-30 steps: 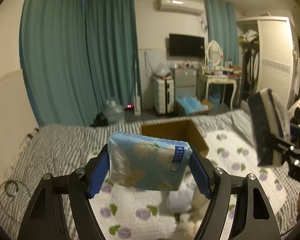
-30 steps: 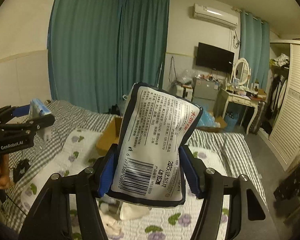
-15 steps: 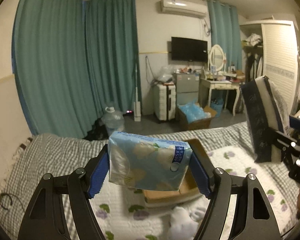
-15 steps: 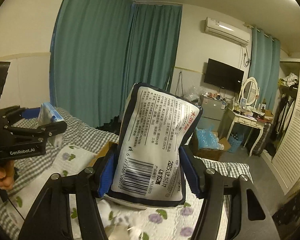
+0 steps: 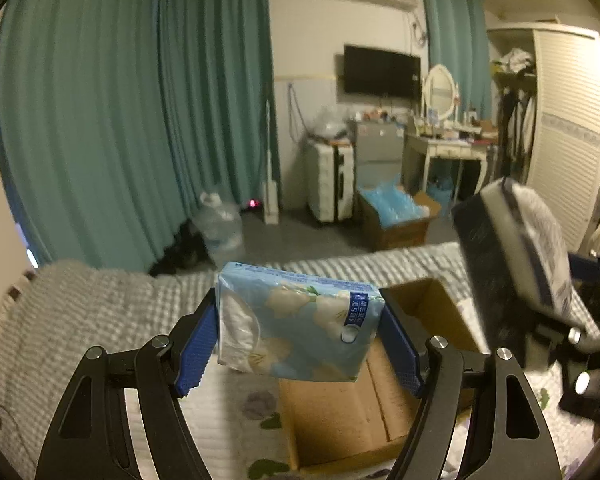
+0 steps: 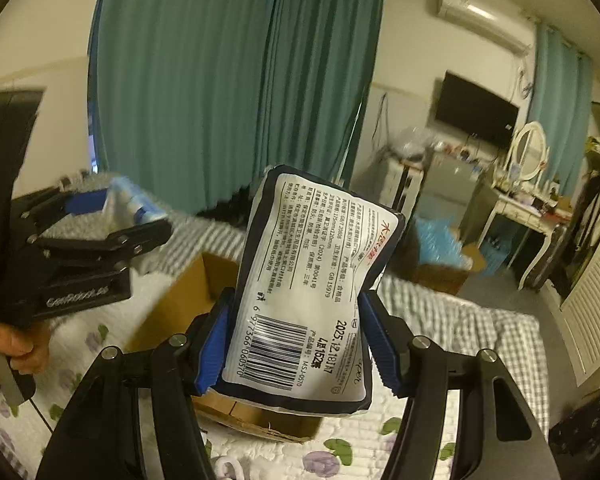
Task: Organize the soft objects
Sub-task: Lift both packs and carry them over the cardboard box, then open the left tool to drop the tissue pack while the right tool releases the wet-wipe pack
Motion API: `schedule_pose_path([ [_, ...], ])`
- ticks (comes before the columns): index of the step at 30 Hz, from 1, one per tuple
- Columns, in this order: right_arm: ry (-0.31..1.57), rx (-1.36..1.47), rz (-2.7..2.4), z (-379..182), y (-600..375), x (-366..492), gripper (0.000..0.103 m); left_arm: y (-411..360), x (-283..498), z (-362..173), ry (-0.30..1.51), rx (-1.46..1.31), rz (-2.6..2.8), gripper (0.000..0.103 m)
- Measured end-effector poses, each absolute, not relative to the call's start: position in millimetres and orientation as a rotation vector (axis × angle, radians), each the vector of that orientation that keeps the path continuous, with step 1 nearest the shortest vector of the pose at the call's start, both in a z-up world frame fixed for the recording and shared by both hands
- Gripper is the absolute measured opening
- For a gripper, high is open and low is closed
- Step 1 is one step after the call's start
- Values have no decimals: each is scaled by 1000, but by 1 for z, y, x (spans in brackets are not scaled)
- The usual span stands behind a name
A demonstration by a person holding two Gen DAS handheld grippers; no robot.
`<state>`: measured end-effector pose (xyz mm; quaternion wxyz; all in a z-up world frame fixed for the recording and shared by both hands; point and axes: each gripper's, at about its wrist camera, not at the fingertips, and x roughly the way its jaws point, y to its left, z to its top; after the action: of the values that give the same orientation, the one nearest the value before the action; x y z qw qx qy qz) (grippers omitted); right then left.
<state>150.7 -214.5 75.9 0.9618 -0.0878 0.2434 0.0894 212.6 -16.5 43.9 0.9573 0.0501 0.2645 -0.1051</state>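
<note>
My left gripper [image 5: 300, 344] is shut on a light blue tissue pack with a flower print [image 5: 296, 324] and holds it above the near left part of an open cardboard box [image 5: 340, 412] on the bed. My right gripper [image 6: 296, 344] is shut on a dark blue and white tissue pack with a barcode [image 6: 308, 292], held upright over the same box [image 6: 172, 312]. The right pack also shows at the right of the left wrist view [image 5: 516, 256]. The left gripper with its pack shows at the left of the right wrist view [image 6: 100, 224].
The box lies on a white quilt with purple flowers [image 6: 412, 440] over a grey checked bedspread [image 5: 80, 312]. Beyond the bed are teal curtains [image 5: 140, 120], a water jug [image 5: 220, 228], a white suitcase [image 5: 328, 180], a floor box of blue bags [image 5: 396, 216], a dressing table [image 5: 448, 148] and a wardrobe [image 5: 564, 120].
Both grippers, each still holding its pack, have moved forward and down over the cardboard box, which now lies closer and larger under them. The two grippers are nearer each other.
</note>
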Motion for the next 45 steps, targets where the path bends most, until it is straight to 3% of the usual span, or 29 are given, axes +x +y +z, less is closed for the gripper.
schedule_pose_path([
  [12,686,-167,221,-22,-201,214,62,-42,261,-24,729,95,-230,74],
  [22,808,-198,228,-76,-202,228,63,-51,266,-34,707,156,-226,74],
  [34,820,-257,228,-89,-199,219,72,-55,279,-39,746,147,-228,79],
  [45,730,-205,196,-54,-214,201,73,-45,262,-11,712,99,-205,79],
])
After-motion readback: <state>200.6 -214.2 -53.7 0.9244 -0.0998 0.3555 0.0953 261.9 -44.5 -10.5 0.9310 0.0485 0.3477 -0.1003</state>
